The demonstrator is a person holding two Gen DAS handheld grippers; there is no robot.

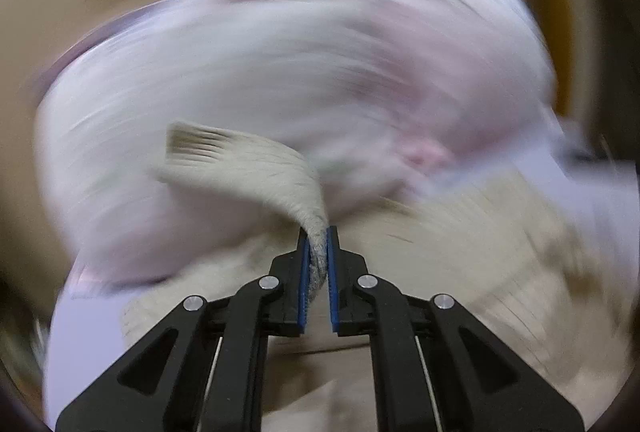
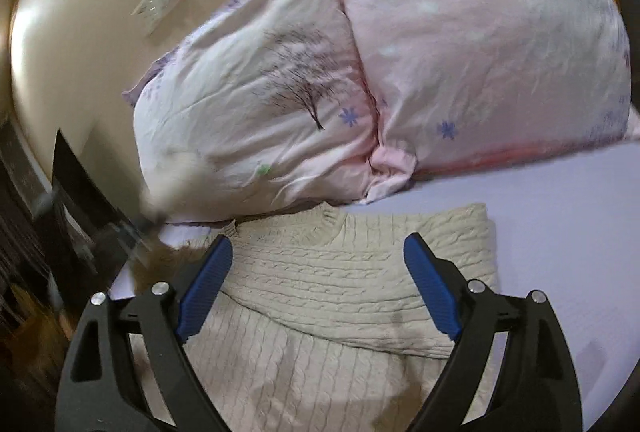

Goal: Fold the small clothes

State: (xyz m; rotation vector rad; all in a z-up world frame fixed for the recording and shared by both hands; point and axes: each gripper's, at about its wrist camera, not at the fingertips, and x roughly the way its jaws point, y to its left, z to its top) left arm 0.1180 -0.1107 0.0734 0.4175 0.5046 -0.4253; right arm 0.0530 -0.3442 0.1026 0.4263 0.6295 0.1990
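Observation:
A cream cable-knit sweater (image 2: 340, 272) lies on the lilac bed sheet (image 2: 560, 232), its right sleeve folded across the chest. My right gripper (image 2: 318, 246) is open and empty, hovering over the sweater below the neckline. My left gripper (image 1: 318, 236) is shut on the sweater's left sleeve (image 1: 248, 164), whose ribbed cuff sticks up and to the left. The left wrist view is heavily motion-blurred. In the right wrist view the left gripper is a blur (image 2: 160, 208) at the sweater's left edge.
Two pink and white floral pillows (image 2: 360, 72) lie just beyond the sweater against a cream wall (image 2: 80, 12). A dark chair or furniture (image 2: 76, 216) stands at the bed's left edge. The sheet stretches to the right.

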